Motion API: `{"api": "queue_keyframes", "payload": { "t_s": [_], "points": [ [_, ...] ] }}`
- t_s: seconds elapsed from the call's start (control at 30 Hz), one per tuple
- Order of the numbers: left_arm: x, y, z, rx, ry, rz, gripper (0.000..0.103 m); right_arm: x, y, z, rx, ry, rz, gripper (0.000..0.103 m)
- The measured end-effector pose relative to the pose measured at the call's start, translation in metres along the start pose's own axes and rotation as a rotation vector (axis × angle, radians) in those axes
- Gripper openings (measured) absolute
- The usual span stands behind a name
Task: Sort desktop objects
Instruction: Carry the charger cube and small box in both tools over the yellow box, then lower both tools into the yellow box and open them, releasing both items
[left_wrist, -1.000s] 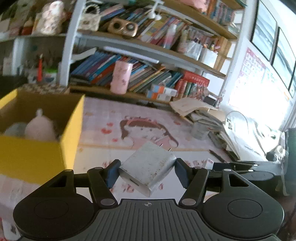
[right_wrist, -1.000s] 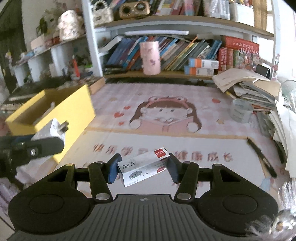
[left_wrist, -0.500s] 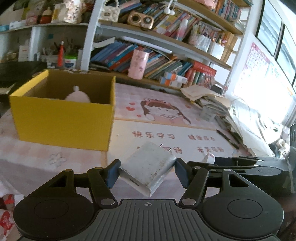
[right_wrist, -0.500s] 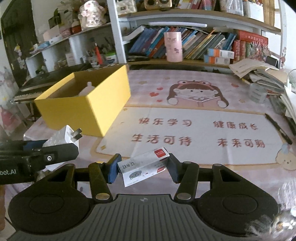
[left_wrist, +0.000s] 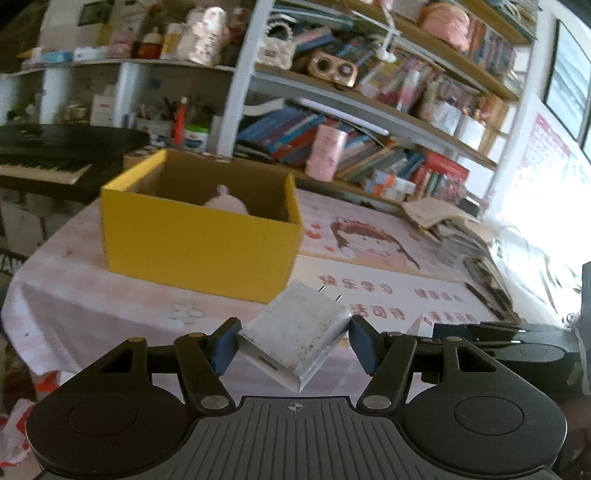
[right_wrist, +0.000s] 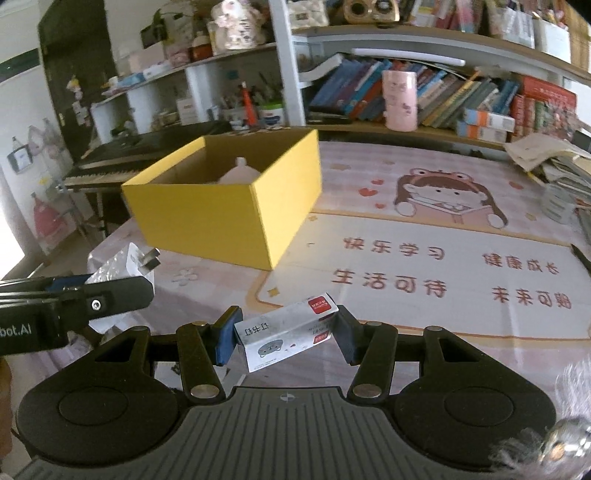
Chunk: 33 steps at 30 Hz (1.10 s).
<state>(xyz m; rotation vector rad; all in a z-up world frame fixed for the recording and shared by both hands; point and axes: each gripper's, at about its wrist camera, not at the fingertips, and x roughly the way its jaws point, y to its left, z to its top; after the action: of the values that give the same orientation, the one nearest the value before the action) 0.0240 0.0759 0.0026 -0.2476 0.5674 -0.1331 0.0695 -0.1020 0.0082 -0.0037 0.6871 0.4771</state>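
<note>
My left gripper (left_wrist: 293, 345) is shut on a white plug-in charger (left_wrist: 295, 338), prongs pointing forward, held in the air at the near table edge. My right gripper (right_wrist: 286, 338) is shut on a small white staple box (right_wrist: 288, 330) with a red label. The open yellow cardboard box (left_wrist: 199, 240) stands on the table ahead and left; it also shows in the right wrist view (right_wrist: 229, 206). A pale rounded object (left_wrist: 227, 201) lies inside it. The left gripper with its charger (right_wrist: 125, 264) shows at the left of the right wrist view.
A pink desk mat with a cartoon girl (right_wrist: 443, 236) covers the table. Bookshelves (left_wrist: 369, 122) and a pink cup (right_wrist: 400, 99) stand at the back. Stacked papers and pens (left_wrist: 461, 240) crowd the right side. A keyboard piano (left_wrist: 44, 166) sits left, off the table.
Both grippers have pulled back from the table, still holding their objects. The yellow box now sits farther ahead and more fully in view.
</note>
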Motion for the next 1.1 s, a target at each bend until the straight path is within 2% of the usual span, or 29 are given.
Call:
{"api": "queue_keyframes", "payload": {
  "t_s": [0.2,0.4,0.6,0.8,0.9,1.1],
  "points": [
    [-0.013,0.016,0.004,-0.021,-0.037,0.051,0.064,0.005,0.017,0.007,-0.034,-0.016,0.042,0.05],
    [-0.021,0.031,0.02,-0.015,-0.092,0.091,0.064,0.011,0.031,0.027,-0.057,-0.073,0.068,0.05],
    [-0.011,0.039,0.045,-0.021,-0.166,0.107,0.064,0.016,0.04,0.062,-0.124,-0.146,0.093,0.05],
    [0.008,0.04,0.072,0.0,-0.221,0.122,0.064,0.037,0.036,0.093,-0.155,-0.182,0.111,0.05],
    [0.022,0.043,0.085,0.005,-0.222,0.136,0.064,0.055,0.034,0.11,-0.154,-0.189,0.127,0.05],
    [0.063,0.055,0.109,0.03,-0.169,0.192,0.064,0.1,0.024,0.151,-0.146,-0.191,0.16,0.05]
  ]
}}
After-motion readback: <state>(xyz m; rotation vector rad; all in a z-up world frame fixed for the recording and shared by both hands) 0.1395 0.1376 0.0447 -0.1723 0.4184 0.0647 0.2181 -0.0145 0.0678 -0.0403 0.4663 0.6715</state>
